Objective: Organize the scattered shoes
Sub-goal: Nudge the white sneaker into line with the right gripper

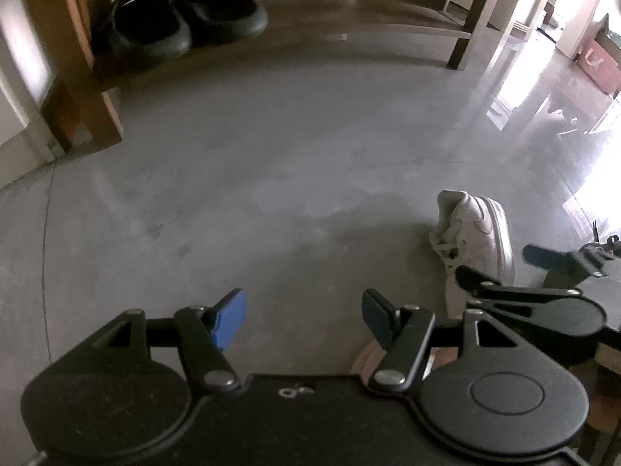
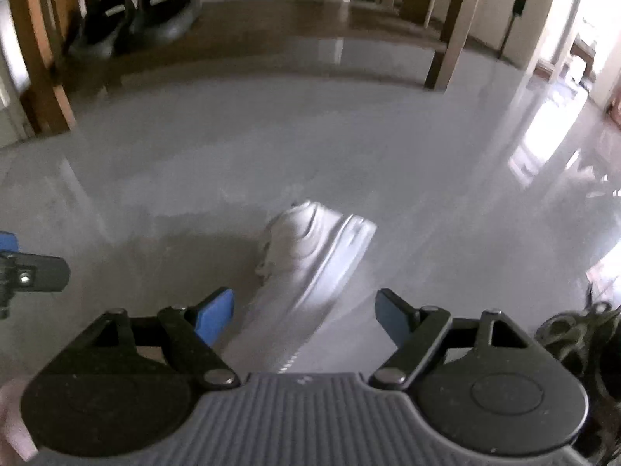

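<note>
A white sneaker (image 2: 310,268) lies tipped on its side on the grey floor, sole to the right. My right gripper (image 2: 306,318) is open just above its near end, fingers on either side, not touching. The sneaker also shows in the left wrist view (image 1: 473,244), with the right gripper (image 1: 500,268) beside it. My left gripper (image 1: 302,318) is open and empty over bare floor to the sneaker's left. A pair of black shoes (image 1: 182,19) stands side by side on the low wooden rack shelf (image 1: 349,11) at the far left; it also shows in the right wrist view (image 2: 136,15).
The rack's wooden legs (image 1: 89,93) stand on the floor at left and right (image 1: 465,39). A dark shoe with laces (image 2: 574,341) lies at the right edge. A pink box (image 1: 597,62) sits far right in a bright doorway.
</note>
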{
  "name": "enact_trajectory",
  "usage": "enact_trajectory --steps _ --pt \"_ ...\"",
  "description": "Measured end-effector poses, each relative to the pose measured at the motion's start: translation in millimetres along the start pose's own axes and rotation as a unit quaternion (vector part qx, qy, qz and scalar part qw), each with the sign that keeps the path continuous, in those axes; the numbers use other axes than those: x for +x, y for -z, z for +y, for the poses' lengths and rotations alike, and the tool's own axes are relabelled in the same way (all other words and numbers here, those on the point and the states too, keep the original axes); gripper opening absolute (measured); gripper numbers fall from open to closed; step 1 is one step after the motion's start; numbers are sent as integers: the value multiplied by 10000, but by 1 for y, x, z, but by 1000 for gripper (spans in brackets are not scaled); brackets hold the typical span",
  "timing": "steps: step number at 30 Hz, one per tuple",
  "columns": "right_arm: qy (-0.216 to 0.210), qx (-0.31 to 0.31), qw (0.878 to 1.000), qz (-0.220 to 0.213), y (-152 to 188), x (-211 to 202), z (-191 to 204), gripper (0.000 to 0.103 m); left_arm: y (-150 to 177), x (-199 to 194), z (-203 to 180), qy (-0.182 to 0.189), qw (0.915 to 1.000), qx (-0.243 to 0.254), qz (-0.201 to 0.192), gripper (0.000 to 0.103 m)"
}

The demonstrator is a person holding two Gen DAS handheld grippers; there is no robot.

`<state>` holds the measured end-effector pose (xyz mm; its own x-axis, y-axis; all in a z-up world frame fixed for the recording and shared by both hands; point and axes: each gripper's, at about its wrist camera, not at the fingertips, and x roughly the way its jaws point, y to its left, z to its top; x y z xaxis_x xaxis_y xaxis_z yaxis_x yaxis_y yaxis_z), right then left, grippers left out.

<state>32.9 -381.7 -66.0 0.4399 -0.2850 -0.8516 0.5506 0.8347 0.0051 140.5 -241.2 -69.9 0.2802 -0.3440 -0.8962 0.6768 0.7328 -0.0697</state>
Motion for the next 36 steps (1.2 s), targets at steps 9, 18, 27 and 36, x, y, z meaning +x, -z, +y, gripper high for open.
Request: enact_trajectory --steps 9,18,27,36 --pt "-2309 1826 9557 -24 5 28 -68 38 3 -2 17 -63 9997 -207 61 66" --pt "-1231 1135 9858 -159 13 8 -78 89 1 -1 5 -13 9999 -68 83 66" --pt "-1029 851 9908 -225 12 -5 -91 89 -4 -3 -17 39 9999 156 28 66" --pt "-1061 -110 9935 -387 2 3 -23 89 3 -7 -15 -44 9998 188 34 66"
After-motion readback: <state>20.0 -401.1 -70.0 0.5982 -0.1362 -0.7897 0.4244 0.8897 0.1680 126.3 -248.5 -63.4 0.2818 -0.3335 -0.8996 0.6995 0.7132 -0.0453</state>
